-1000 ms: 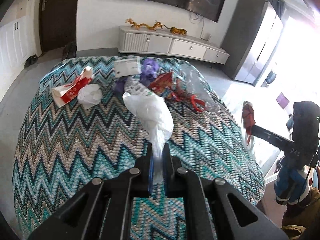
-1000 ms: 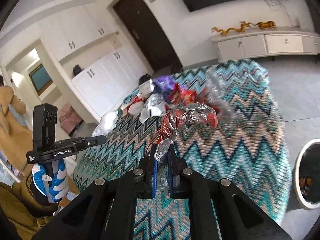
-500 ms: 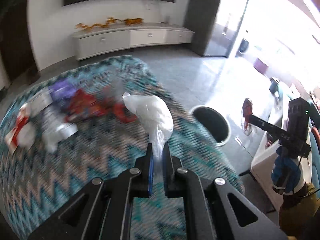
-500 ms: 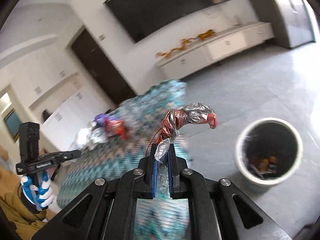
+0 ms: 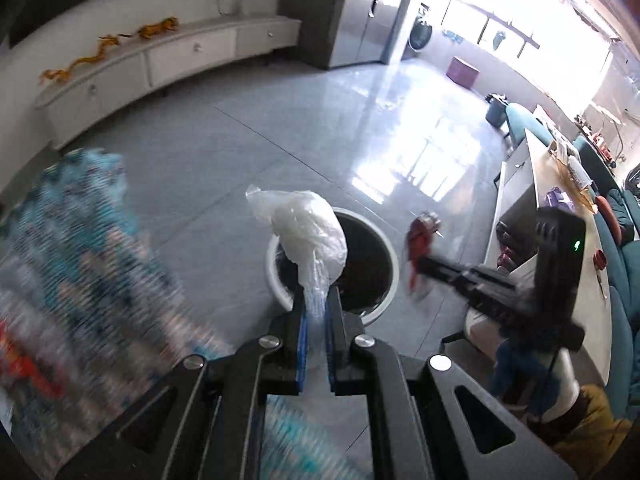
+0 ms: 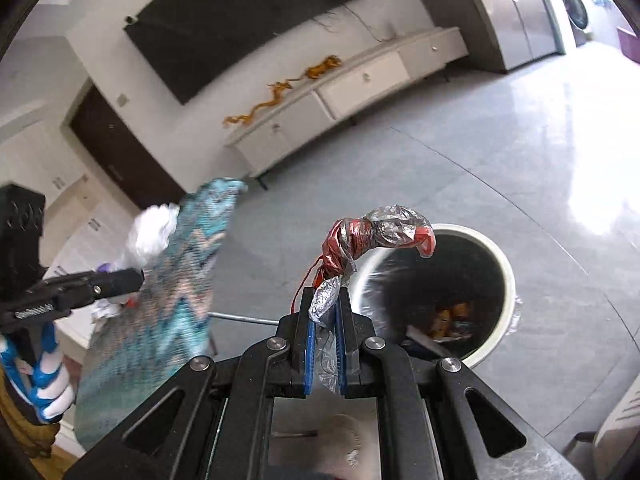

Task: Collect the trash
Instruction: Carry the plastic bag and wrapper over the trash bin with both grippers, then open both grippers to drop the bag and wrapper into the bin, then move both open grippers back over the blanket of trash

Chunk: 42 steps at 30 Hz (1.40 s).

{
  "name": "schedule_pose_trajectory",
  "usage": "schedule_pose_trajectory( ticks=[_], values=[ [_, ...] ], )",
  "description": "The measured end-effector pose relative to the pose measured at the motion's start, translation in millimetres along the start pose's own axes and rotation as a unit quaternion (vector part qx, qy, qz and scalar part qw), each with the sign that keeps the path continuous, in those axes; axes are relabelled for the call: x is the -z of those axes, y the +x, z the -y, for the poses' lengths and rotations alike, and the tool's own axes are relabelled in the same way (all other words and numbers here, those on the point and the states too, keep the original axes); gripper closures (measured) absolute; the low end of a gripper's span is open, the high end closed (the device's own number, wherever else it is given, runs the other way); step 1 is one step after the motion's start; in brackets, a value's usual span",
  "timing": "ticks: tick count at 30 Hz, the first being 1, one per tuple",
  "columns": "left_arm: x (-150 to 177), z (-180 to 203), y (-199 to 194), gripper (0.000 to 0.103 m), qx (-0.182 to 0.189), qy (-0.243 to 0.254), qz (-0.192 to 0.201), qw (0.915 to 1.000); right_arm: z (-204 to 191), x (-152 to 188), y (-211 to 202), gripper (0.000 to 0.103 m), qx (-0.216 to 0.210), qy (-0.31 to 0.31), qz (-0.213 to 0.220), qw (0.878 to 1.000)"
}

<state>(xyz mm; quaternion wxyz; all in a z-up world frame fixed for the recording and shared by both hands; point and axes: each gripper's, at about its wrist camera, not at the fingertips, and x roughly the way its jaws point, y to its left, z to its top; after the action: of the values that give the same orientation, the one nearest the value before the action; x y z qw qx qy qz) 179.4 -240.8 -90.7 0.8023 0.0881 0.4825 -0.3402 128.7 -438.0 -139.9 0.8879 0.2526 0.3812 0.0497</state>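
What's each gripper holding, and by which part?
Left gripper pinches the white bag by its twisted neck. Right gripper pinches the red-and-silver foil wrapper by its lower silver end. Both hang over the bin.

Around you, a glossy grey tiled floor [image 5: 248, 128] reflects bright window [image 5: 540, 32] light. A long white cabinet [image 6: 360, 80] lines the white wall beneath a dark screen [image 6: 240, 20].
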Motion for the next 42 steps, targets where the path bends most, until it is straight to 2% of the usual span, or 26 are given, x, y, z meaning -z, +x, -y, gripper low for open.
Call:
schedule_pose_trajectory(
  ticks=[7,12,17,18,19,20,21,22,27,31,33,38,42],
  values=[
    [-44,9,79,0.095,0.020,-0.014,-0.038,0.9990,49,-11,55,0.094,0.033,0.032,-0.032,0.998],
    [-55,-1,118,0.094,0.038,-0.050,-0.060,0.9962,74,-10,89,0.094,0.048,0.055,-0.052,0.996],
    [-56,-9,145,0.091,0.073,-0.078,-0.078,0.9912,90,-12,116,0.090,0.066,0.069,-0.071,0.993],
    [-57,-12,147,0.085,0.076,-0.084,-0.080,0.9903,91,-12,120,0.090,0.070,0.073,-0.073,0.992],
    [-57,-16,148,0.071,0.081,-0.091,-0.081,0.9893,93,-13,123,0.088,0.076,0.075,-0.075,0.991],
    [-57,-19,147,0.063,0.085,-0.100,-0.077,0.9883,93,-13,124,0.082,0.080,0.078,-0.076,0.991],
    [-58,-22,144,0.048,0.087,-0.106,-0.071,0.9880,93,-14,123,0.078,0.081,0.081,-0.074,0.991],
    [-58,-21,143,0.043,0.088,-0.109,-0.067,0.9879,92,-15,123,0.070,0.082,0.082,-0.072,0.991],
    [-61,-22,121,0.043,0.090,-0.108,-0.045,0.9890,74,-20,112,0.067,0.096,0.064,-0.062,0.991],
    [-63,-25,87,0.043,0.071,-0.103,-0.015,0.9921,54,-29,90,0.056,0.109,0.052,-0.035,0.992],
    [-59,-27,63,0.043,0.052,-0.094,0.005,0.9942,45,-33,76,0.051,0.116,0.047,-0.019,0.992],
    [-42,-36,2,0.043,0.003,-0.079,0.048,0.9957,8,-40,36,0.049,0.117,0.036,0.021,0.992],
    [-21,-47,-40,0.043,-0.026,-0.081,0.072,0.9938,-35,-40,2,0.049,0.091,0.013,0.056,0.994]
  ],
)
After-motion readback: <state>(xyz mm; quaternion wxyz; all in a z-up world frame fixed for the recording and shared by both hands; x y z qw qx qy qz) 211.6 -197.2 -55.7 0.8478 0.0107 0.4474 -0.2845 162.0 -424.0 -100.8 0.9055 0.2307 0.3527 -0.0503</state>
